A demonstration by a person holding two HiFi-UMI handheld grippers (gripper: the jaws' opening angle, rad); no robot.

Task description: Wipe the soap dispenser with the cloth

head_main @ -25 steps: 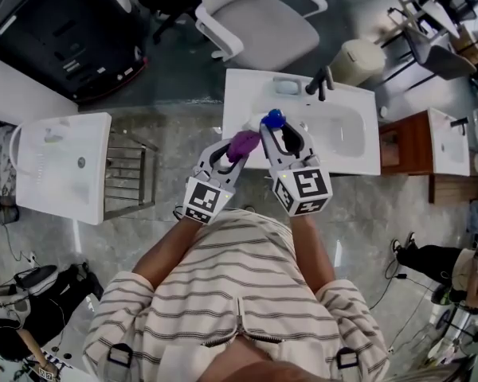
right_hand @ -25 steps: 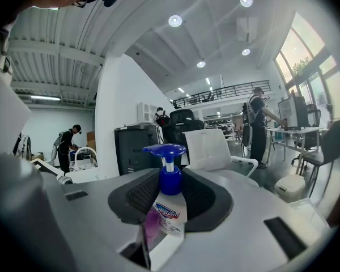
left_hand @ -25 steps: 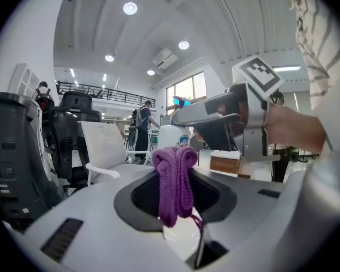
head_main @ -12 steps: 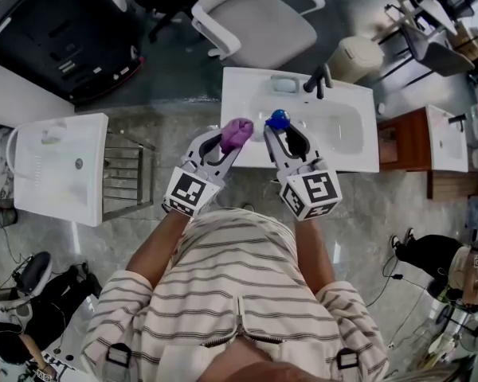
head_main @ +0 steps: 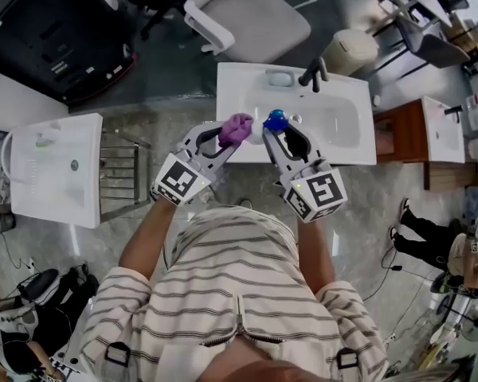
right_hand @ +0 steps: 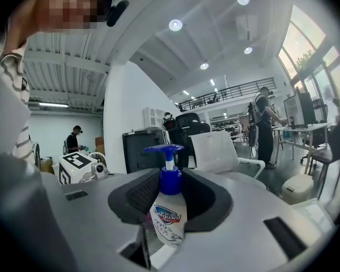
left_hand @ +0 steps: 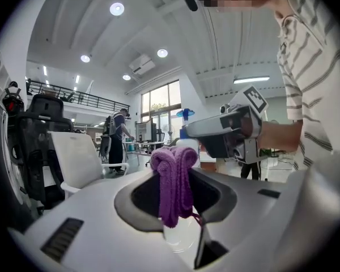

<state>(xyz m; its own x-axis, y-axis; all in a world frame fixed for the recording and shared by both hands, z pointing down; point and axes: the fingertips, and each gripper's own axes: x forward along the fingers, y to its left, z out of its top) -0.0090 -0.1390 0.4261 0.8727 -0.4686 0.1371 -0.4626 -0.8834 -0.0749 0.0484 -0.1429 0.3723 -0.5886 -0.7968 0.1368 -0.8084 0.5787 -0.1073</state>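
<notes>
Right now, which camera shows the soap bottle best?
The right gripper view: the soap bottle stands upright between the jaws, top to label in plain sight. The head view shows only its blue pump from above; the left gripper view shows a sliver behind the purple cloth.

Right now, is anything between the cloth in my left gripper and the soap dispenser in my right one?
Nothing visible is in the way. The left gripper has its jaws shut on the purple cloth, and the right gripper has its jaws shut on the soap dispenser. In the head view they sit side by side, with only a small open gap between them.
</notes>
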